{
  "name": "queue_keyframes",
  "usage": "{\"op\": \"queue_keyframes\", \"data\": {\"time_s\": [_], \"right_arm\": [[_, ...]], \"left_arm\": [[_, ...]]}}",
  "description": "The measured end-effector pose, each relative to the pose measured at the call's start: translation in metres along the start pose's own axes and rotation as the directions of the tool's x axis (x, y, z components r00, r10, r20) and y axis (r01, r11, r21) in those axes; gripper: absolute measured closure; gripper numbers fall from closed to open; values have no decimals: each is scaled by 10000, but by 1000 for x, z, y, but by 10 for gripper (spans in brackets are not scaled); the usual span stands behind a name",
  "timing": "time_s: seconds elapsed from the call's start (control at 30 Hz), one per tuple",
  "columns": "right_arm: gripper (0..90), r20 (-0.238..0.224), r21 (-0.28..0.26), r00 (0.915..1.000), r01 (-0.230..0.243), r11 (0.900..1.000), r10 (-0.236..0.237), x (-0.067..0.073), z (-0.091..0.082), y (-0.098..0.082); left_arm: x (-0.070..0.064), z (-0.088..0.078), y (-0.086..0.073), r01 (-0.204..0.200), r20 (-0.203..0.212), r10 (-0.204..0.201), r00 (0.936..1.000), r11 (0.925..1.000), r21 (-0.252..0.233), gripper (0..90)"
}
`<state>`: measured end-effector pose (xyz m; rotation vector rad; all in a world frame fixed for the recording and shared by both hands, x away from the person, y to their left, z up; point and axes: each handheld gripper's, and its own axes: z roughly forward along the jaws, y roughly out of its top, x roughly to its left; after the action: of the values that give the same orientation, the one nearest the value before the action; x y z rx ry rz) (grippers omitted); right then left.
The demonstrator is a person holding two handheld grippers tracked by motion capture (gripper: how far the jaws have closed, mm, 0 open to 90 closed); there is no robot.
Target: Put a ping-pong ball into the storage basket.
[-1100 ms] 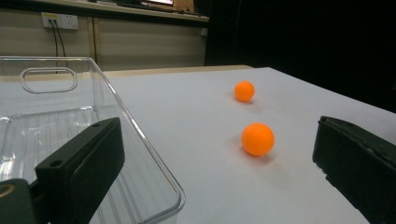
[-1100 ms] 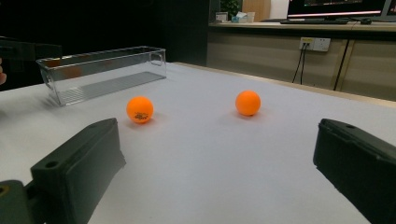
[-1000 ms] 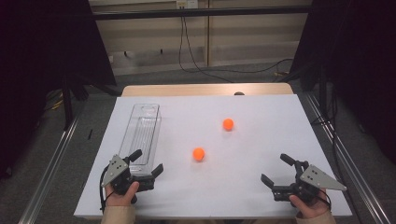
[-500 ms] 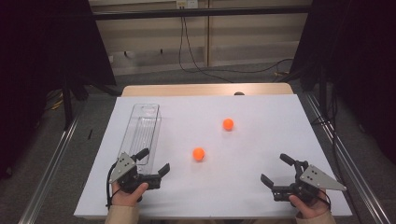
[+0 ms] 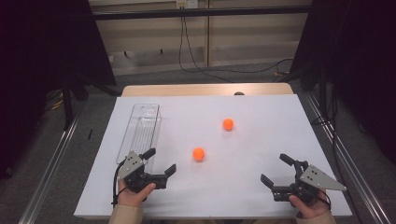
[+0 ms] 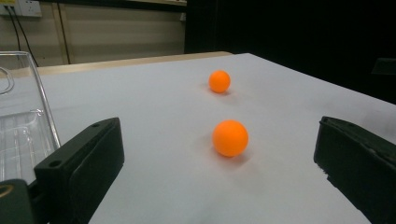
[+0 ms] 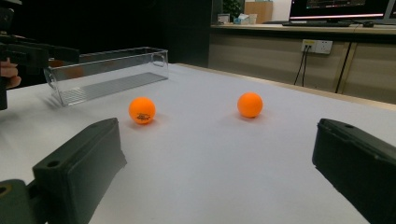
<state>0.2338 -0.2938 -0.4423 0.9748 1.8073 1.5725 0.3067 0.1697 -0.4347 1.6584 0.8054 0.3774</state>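
Note:
Two orange balls lie on the white table. The nearer ball [image 5: 199,154] [image 6: 229,137] [image 7: 142,110] rests mid-table; the farther ball [image 5: 228,124] [image 6: 219,81] [image 7: 250,104] sits behind it to the right. A clear plastic box [image 5: 141,130] [image 6: 21,126] [image 7: 107,72] stands lengthwise at the left. My left gripper [image 5: 159,162] [image 6: 219,186] is open at the box's near end, aimed at the nearer ball with a short gap to it. At the front right my right gripper [image 5: 277,169] [image 7: 219,186] is open with nothing between its jaws.
The white table top [image 5: 261,140] ends in a wooden strip [image 5: 205,89] at the far edge. Metal rails [image 5: 51,163] run along the floor on both sides. Cables [image 5: 196,60] hang by the back wall.
My left gripper has slid right and forward from the box's near end toward the nearer ball. The right gripper and both balls have stayed in place.

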Motion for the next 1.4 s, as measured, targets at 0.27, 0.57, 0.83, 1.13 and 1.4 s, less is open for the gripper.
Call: {"op": "queue_keyframes", "data": {"time_s": [0.27,0.57,0.83,1.13,1.4], "right_arm": [[11,-7,-13,10000,0,10000,0,0,0,0],[13,-40,-24,10000,6,10000,-6,1,0,0],[13,-30,-33,10000,37,10000,-37,0,0,0],[15,-55,-28,10000,32,10000,-32,1,0,0],[15,-42,-31,10000,39,10000,-39,1,0,0]], "left_arm": [[-2,6,0,-34,65,34,10000,9999,99,18],[-4,11,0,-101,74,100,9999,9997,236,20],[-6,16,0,-218,84,215,9997,9990,382,21],[-8,20,0,-157,83,153,9998,9986,514,23],[-9,25,0,-214,111,208,9997,9979,614,24]]}}
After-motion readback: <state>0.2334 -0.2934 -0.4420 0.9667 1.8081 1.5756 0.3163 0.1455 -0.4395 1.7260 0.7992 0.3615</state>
